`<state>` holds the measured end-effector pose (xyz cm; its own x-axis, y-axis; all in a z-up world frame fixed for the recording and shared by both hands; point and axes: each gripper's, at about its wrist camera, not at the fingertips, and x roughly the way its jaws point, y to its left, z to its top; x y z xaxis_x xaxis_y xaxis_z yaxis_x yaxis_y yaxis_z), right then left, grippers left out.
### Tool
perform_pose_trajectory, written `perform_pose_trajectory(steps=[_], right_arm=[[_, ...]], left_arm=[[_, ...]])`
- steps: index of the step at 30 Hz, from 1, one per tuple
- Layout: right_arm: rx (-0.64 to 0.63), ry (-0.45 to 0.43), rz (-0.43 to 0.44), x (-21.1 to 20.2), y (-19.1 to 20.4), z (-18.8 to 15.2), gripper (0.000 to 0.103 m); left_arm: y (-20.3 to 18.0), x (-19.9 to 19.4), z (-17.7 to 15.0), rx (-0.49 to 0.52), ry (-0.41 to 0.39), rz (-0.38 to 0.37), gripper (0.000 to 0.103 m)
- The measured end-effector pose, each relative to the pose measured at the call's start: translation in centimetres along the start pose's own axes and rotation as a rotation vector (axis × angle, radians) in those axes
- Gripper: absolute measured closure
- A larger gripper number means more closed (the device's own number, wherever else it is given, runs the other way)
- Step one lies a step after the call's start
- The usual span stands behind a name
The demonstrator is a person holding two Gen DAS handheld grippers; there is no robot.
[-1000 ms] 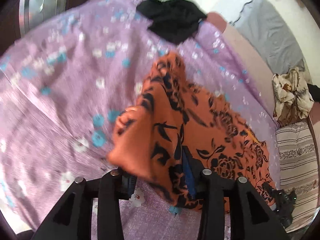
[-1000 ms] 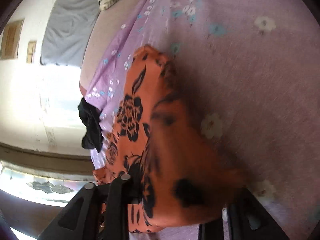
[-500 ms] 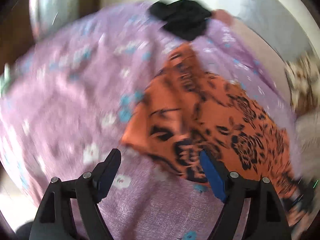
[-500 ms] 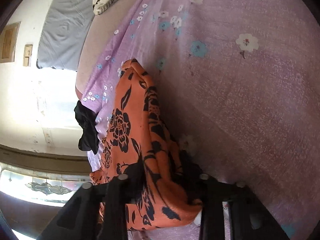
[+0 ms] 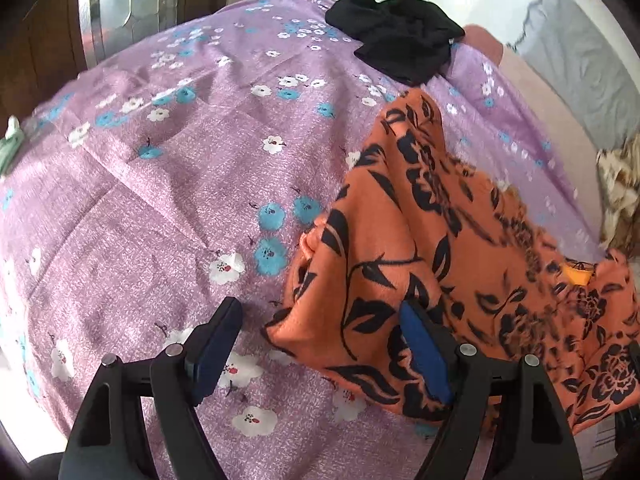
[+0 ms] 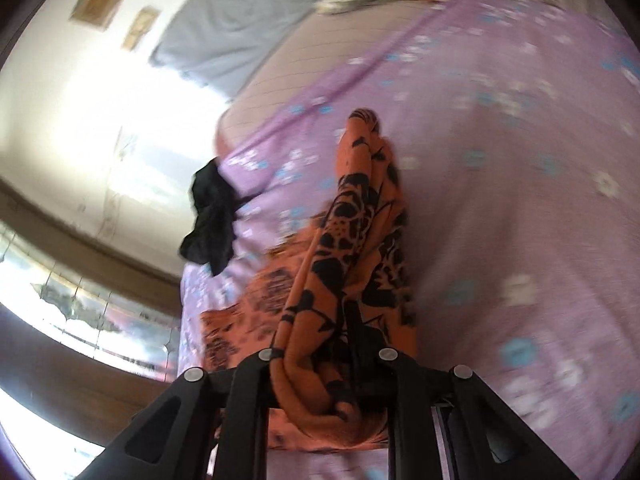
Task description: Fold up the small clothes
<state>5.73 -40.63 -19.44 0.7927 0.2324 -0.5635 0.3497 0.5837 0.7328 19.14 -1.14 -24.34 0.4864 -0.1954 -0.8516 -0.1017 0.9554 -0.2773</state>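
Nearest, the left gripper (image 5: 320, 344) stands wide open just above the sheet (image 5: 168, 208), its jaws having opened within the last second; the near folded corner of the orange garment (image 5: 400, 264) lies between the two blue pads (image 5: 420, 356), but neither presses on it. That reads as a release: the corner has been laid where the fold wants it, and the gripper is clear of the cloth so it won't drag the fold open.

The right gripper (image 6: 344, 360) has been closing and now pinches a gathered bunch of the same garment (image 6: 352, 248), which rises in a taut ridge from the jaws toward its far end. Held up like that, the cloth hangs in a long strip, probably so this side can be carried over the part already flat on the bed. The view is blurred, so how many layers are caught I cannot tell.

Beyond, the garment's far tip rests on the purple flowered sheet, the rest spread toward the bed's right side. Farther still, a black garment (image 5: 400, 48) sits bunched at the sheet's far edge, apart from the orange one, likely waiting its turn. A grey cloth (image 5: 580, 52) lies past the bed.
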Motion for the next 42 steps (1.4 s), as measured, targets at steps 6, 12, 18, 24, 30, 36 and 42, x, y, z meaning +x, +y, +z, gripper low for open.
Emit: perform_pose_trajectory(steps=[6, 12, 18, 24, 30, 36, 42], right_arm=[[-0.055, 0.088, 0.126, 4.5, 9.2, -1.6, 0.087], [0.030, 0.225, 0.210, 11.9, 13.0, -5.6, 0.087], [0.078, 0.327, 0.258, 17.9, 14.9, -10.5, 0.087], [0.111, 0.415, 0.330, 20.6, 14.1, -13.4, 0.084], [0.186, 0.492, 0.498, 20.1, 11.9, -12.7, 0.027], [0.069, 0.426, 0.560, 14.0, 11.2, -9.9, 0.024], [0.026, 0.291, 0.369, 9.9, 6.3, -6.8, 0.049]], left_arm=[[3.1, -2.7, 1.5, -0.089, -0.076, -0.010, 0.022], [7.2, -4.3, 2.8, -0.183, -0.119, 0.044, 0.022], [9.4, -4.2, 3.0, -0.229, -0.106, 0.056, 0.022], [10.6, -4.6, 3.1, -0.274, -0.117, 0.069, 0.022], [9.3, -4.8, 3.0, -0.220, -0.150, 0.070, 0.022], [6.1, -6.4, 3.0, -0.119, -0.257, 0.005, 0.022], [-0.1, -7.6, 1.4, 0.097, -0.353, -0.081, 0.022]])
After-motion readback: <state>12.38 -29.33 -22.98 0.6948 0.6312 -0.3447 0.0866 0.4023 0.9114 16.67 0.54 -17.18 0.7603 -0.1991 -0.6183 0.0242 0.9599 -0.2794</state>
